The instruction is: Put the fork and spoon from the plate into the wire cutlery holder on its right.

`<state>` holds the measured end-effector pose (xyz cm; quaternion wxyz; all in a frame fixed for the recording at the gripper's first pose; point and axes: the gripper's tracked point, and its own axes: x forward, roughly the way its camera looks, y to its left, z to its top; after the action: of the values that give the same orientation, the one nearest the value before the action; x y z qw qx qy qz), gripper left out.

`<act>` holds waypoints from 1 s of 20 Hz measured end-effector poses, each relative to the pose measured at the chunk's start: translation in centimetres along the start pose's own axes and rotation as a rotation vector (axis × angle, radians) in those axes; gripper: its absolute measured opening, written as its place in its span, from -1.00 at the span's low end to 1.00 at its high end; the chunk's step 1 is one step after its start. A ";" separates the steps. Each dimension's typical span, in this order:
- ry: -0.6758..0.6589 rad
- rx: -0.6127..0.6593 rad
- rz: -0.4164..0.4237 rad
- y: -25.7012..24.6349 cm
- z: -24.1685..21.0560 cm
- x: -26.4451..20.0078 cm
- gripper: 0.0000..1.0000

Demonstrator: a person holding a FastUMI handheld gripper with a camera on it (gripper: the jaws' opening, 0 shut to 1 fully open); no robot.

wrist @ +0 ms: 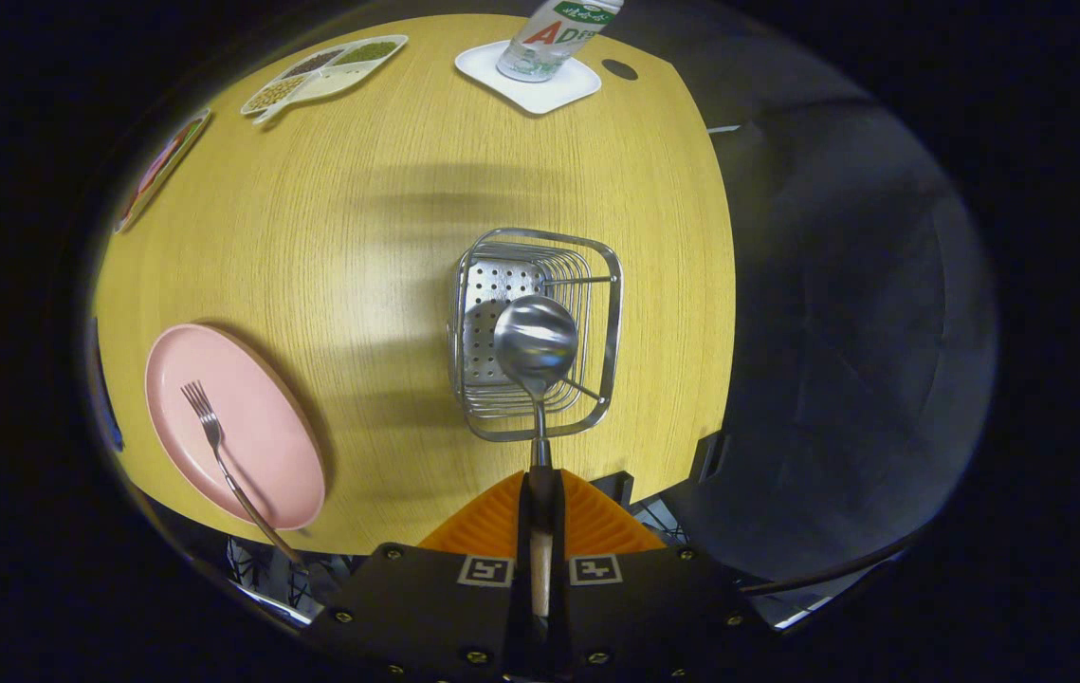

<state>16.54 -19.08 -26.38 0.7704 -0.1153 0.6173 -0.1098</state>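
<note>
1. Wood-grain tabletop [388,209], pale yellow, spreads beyond the fingers; past its right edge lies dark floor or cloth, too dim to tell which.
2. Clenched on the spoon [537,346], the gripper [540,517] pinches the handle between both fingers, the bowl held out ahead.
3. Just ahead of the fingers stands the wire cutlery holder [608,323], seen from above; the spoon's bowl hangs over its opening, and whether it touches the wires is hard to judge.
4. Left of the fingers a pink plate [265,455] sits at the table's near edge, the fork [217,446] lying on it, its handle end jutting past the rim.
5. Far beyond the holder, a bottle [554,33] stands on a white square coaster [540,90], its top cut off.
6. Far left: a divided dish [326,71] of what look like beans, and a flat patterned item [163,166] badly distorted.
</note>
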 end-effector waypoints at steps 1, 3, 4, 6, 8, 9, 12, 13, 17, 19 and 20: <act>0.001 0.000 0.004 0.0 0.1 0.0 -0.81; 0.006 -0.006 0.008 0.2 0.0 -0.1 -0.79; 0.009 -0.007 0.008 0.1 0.0 -0.1 -0.79; 0.012 -0.008 0.008 0.2 0.0 -0.4 -0.79; 0.028 -0.016 -0.014 -0.1 -0.4 -0.6 -0.64; 0.027 -0.017 -0.013 -0.1 -0.3 -0.8 -0.64; 0.005 -0.016 -0.013 0.1 -0.1 -1.4 -0.62; 0.000 -0.017 -0.017 0.0 -0.2 -1.7 -0.62; -0.034 0.016 -0.004 0.2 -0.2 -3.1 -0.62; -0.050 0.041 -0.016 -0.4 -0.5 -4.2 -0.57; -0.060 0.062 -0.020 -0.6 -0.6 -4.6 -0.32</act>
<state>14.94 -18.22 -22.04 0.7908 -0.1006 0.5889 -0.1331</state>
